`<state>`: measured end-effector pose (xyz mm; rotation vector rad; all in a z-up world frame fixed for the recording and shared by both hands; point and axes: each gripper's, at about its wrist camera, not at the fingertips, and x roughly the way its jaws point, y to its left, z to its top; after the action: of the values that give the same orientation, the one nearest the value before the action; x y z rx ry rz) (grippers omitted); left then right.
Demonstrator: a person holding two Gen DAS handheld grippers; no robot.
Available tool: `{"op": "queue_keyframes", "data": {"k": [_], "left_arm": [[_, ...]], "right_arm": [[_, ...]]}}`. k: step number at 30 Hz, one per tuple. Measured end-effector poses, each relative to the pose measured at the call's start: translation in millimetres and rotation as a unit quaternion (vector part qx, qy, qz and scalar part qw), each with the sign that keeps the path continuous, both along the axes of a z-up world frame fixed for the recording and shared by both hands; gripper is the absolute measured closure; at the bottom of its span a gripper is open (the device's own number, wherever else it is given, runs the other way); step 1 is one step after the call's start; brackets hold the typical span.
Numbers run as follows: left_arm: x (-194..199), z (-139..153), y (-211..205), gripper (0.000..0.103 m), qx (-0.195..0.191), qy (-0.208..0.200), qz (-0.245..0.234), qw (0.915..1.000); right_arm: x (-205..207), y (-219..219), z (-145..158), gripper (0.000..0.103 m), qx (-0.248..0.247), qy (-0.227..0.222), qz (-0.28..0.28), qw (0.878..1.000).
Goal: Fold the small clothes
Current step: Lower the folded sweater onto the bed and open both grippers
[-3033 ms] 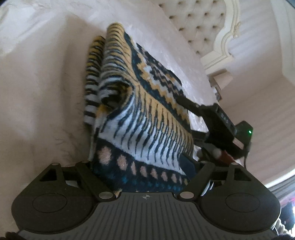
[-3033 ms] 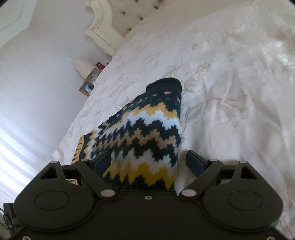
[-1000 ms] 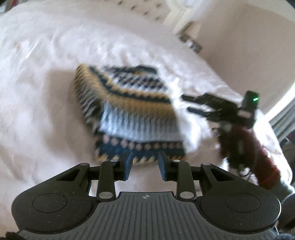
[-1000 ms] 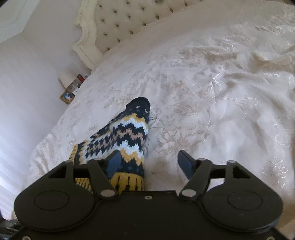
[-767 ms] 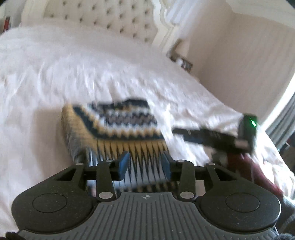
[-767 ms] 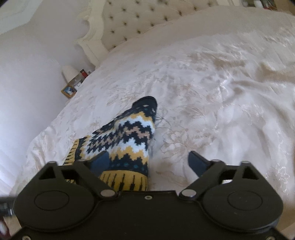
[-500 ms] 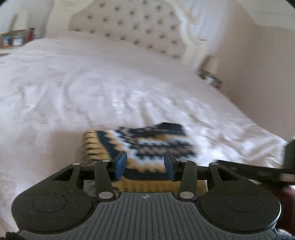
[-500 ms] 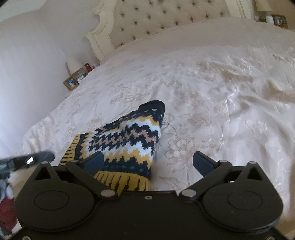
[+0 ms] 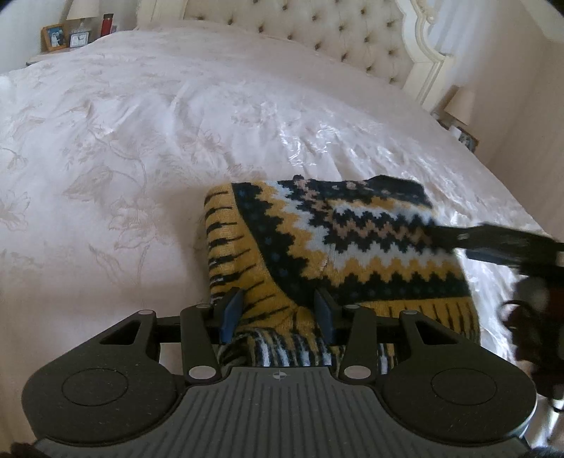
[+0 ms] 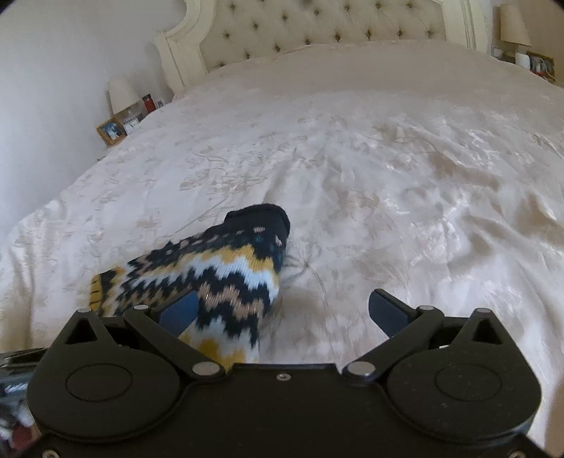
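A folded knit garment with navy, yellow, white and tan zigzag bands lies on the cream bedspread. My left gripper hangs just above its near yellow edge, jaws partly open, holding nothing. The garment also shows in the right wrist view, its dark collar end pointing away. My right gripper is wide open, its left finger over the garment's right edge, its right finger over bare bedspread. The right gripper appears blurred in the left wrist view.
A tufted headboard stands at the far end of the bed. Bedside tables with lamps and photo frames flank it. A wall runs along the bed's left side in the right wrist view.
Both grippers let go of the garment and drew back. The left swung round to face the headboard. The garment now lies folded flat.
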<state>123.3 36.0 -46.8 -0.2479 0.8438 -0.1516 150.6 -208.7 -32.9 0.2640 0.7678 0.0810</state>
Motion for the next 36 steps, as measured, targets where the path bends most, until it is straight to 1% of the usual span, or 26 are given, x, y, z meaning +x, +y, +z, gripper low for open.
{"op": "queue_keyframes", "data": {"k": [2,3,6,8,9,10,11,12,13,16,20,23,25,27,29,31,33,36], "left_arm": [[0,2,0,0.060,-0.002,-0.002,-0.001,1.0000],[-1,2,-1,0.060,-0.002,-0.002,-0.001,1.0000],[-2,1,-3,0.060,0.001,-0.005,0.000,1.0000],[-3,2,-3,0.058,-0.001,-0.006,0.002,1.0000],[-4,4,-2,0.056,-0.002,-0.007,0.003,1.0000],[-5,6,-2,0.050,-0.002,-0.008,0.003,1.0000],[-7,10,-3,0.043,0.000,-0.011,0.001,0.9999],[-9,15,-3,0.038,0.003,-0.013,0.003,0.9999],[-12,21,-4,0.031,0.009,-0.018,0.007,0.9998],[-24,49,-3,0.030,0.015,-0.044,0.016,0.9988],[-42,102,6,0.030,0.005,-0.081,0.031,0.9962],[-54,137,11,0.030,0.023,-0.088,0.037,0.9951],[-62,151,12,0.030,0.046,-0.086,0.043,0.9943],[-71,162,11,0.030,0.083,-0.079,0.058,0.9917],[-80,168,9,0.030,0.122,-0.069,0.076,0.9873],[-87,168,7,0.030,0.150,-0.050,0.087,0.9836],[-92,163,6,0.030,0.167,-0.030,0.092,0.9811],[-103,152,5,0.030,0.171,-0.006,0.098,0.9803]], "right_arm": [[14,4,-10,0.000,-0.029,0.013,-0.003,0.999],[20,5,-16,0.000,-0.033,0.019,-0.003,0.999],[29,0,-28,0.000,-0.012,0.031,-0.008,0.999],[27,-2,-25,0.000,-0.005,0.025,-0.010,1.000],[23,-2,-21,0.000,-0.005,0.019,-0.010,1.000],[19,-2,-16,0.000,-0.004,0.010,-0.010,1.000],[14,-2,-10,0.000,-0.001,0.001,-0.012,1.000],[7,-3,-3,0.000,0.003,-0.009,-0.015,1.000],[1,-5,5,0.000,0.011,-0.019,-0.016,1.000],[-23,-11,34,0.000,0.046,-0.043,-0.025,0.998],[-61,-24,83,0.000,0.105,-0.086,-0.015,0.991],[-82,-28,116,0.000,0.116,-0.103,-0.002,0.988],[-94,-28,135,0.000,0.101,-0.106,-0.001,0.989],[-107,-27,146,0.000,0.083,-0.103,-0.008,0.991],[-119,-25,152,0.000,0.072,-0.081,-0.019,0.994],[-129,-21,151,0.000,0.060,-0.051,-0.030,0.996],[-138,-13,146,0.000,0.031,-0.020,-0.039,0.999],[-153,4,135,0.000,-0.033,-0.002,-0.057,0.998]]}}
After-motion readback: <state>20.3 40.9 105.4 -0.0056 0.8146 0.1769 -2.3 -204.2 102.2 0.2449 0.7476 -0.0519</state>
